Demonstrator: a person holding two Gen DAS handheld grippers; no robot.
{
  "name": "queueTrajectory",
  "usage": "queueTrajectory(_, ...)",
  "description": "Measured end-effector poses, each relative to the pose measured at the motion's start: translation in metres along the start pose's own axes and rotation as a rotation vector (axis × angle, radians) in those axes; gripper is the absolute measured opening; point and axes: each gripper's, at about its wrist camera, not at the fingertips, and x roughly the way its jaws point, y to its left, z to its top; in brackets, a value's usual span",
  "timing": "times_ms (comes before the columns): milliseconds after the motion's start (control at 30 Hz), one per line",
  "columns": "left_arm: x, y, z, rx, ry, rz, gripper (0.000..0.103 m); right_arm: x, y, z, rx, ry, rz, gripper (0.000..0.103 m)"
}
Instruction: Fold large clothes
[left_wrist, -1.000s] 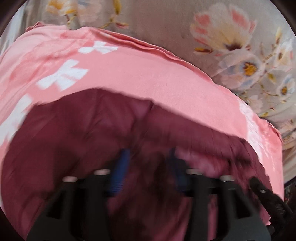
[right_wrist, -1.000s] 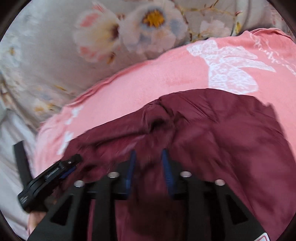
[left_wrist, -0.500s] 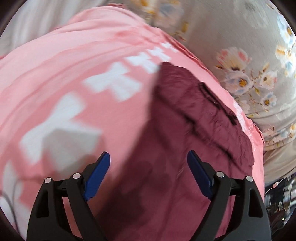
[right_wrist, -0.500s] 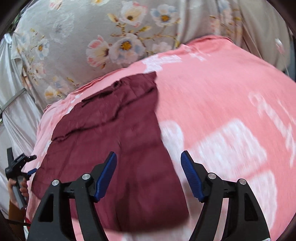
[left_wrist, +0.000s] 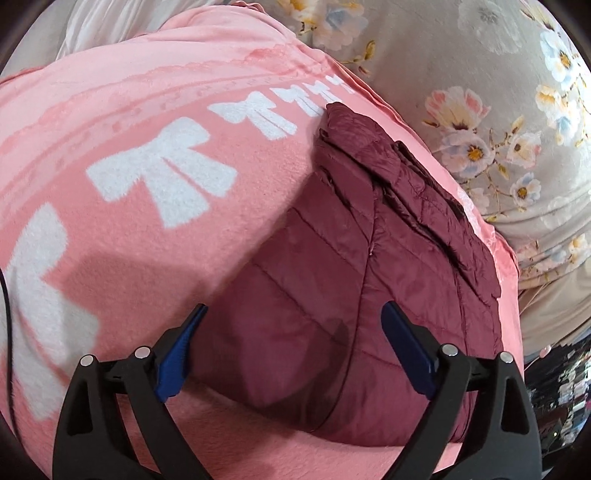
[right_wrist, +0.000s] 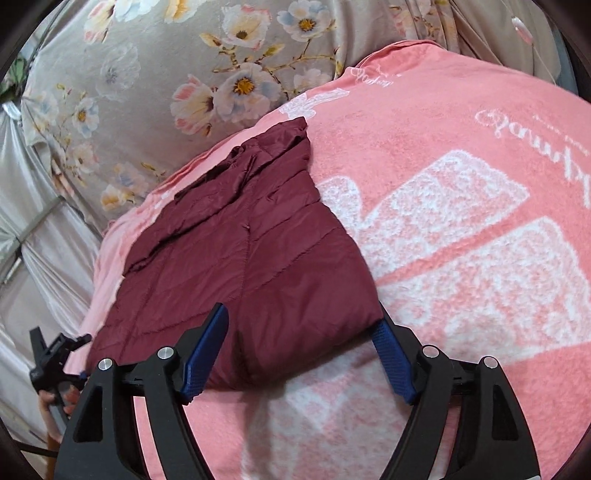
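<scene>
A maroon quilted jacket (left_wrist: 354, 258) lies folded into a long flat bundle on a pink blanket (left_wrist: 147, 240) with white bows. My left gripper (left_wrist: 295, 350) is open and empty, held just above the jacket's near end. In the right wrist view the same jacket (right_wrist: 236, 266) lies ahead, its collar end far from me. My right gripper (right_wrist: 299, 358) is open and empty over the jacket's near right corner. The other gripper (right_wrist: 55, 362) shows at the far left, held by a hand.
The pink blanket (right_wrist: 461, 240) covers a bed with a grey floral sheet (left_wrist: 480, 92) beyond it, also in the right wrist view (right_wrist: 166, 74). White curtain fabric (right_wrist: 33, 240) hangs at the left. Dark clutter (left_wrist: 561, 387) sits past the bed's right edge.
Both grippers were nearly closed on the jacket a second ago. They have opened wide, let go and pulled back, and the jacket now lies still and folded.
</scene>
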Motion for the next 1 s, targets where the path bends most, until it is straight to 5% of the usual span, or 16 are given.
queueTrajectory(100, 0.002, -0.004, 0.001, -0.007, 0.025, -0.035, 0.057, 0.005, 0.001, 0.002, 0.035, 0.006, 0.020, 0.060)
queueTrajectory(167, 0.001, -0.008, 0.000, 0.003, 0.035, -0.035, 0.039, 0.008, 0.002, 0.004, 0.048, 0.017, 0.016, 0.026)
queueTrajectory(300, -0.014, -0.011, 0.001, 0.015, 0.016, -0.059, 0.010, -0.006, 0.011, 0.005, 0.011, -0.039, 0.040, 0.007)
queueTrajectory(567, -0.091, -0.021, 0.002, 0.056, -0.065, -0.193, 0.005, -0.095, 0.052, -0.006, -0.251, -0.186, 0.053, 0.004)
queueTrajectory(800, -0.217, -0.018, -0.021, 0.097, -0.223, -0.317, 0.005, -0.214, 0.076, -0.030, -0.423, -0.364, 0.076, 0.004)
queueTrajectory(1000, -0.281, -0.044, -0.023, 0.155, -0.396, -0.368, 0.005, -0.245, 0.089, -0.011, -0.354, -0.491, 0.160, 0.004)
